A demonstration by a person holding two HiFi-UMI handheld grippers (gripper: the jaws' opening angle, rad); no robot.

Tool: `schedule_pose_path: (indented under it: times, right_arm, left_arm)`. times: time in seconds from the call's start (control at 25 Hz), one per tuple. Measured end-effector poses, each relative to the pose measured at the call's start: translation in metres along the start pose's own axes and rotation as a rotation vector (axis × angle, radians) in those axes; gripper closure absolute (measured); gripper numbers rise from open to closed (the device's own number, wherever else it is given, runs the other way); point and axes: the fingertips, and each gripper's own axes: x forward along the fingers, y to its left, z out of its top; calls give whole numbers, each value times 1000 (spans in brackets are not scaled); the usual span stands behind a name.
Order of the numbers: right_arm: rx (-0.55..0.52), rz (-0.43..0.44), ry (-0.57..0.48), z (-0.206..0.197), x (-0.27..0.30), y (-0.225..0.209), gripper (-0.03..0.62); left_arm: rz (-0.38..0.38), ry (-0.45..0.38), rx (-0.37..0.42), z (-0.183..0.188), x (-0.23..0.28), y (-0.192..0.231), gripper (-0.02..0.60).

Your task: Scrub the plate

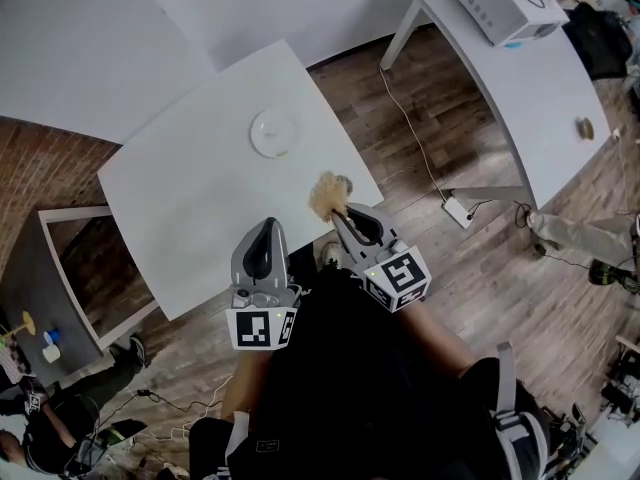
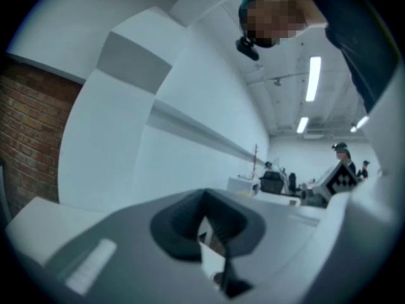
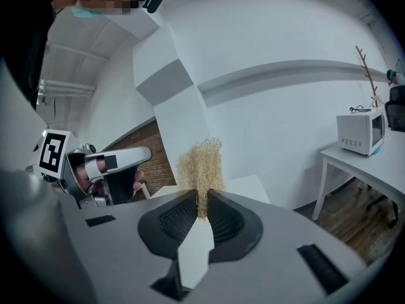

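Note:
A small white plate [image 1: 272, 133] lies on the white table [image 1: 190, 208], toward its far side. My right gripper [image 1: 341, 214] hangs over the table's near right edge, shut on a tan fibrous scrubber [image 1: 328, 196]. In the right gripper view the scrubber [image 3: 201, 168] sticks up from between the dark pads [image 3: 177, 219] of the right gripper [image 3: 203, 201]. My left gripper [image 1: 262, 240] is held beside it, lower left, short of the plate. The left gripper [image 2: 204, 202] points up at a wall, its jaws together with nothing between them. The plate shows in neither gripper view.
A second white table [image 1: 520, 88] with a microwave [image 1: 505, 3] stands to the right. A cable and power strip [image 1: 456, 210] lie on the wood floor between the tables. A low shelf [image 1: 70, 258] stands at the left, and people are at both lower edges.

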Motion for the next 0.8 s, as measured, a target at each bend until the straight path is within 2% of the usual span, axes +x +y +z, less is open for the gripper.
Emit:
schedule_pose_path:
  times: [0.48,0.8]
  right_arm:
    - [21,-13,117,-17,73,-36,551]
    - [23,-30,160,-30,123,-67,551]
  left_arm:
    - [35,61,-54,-27,53,57,578]
    - [27,64,-82,-46,92,81,578]
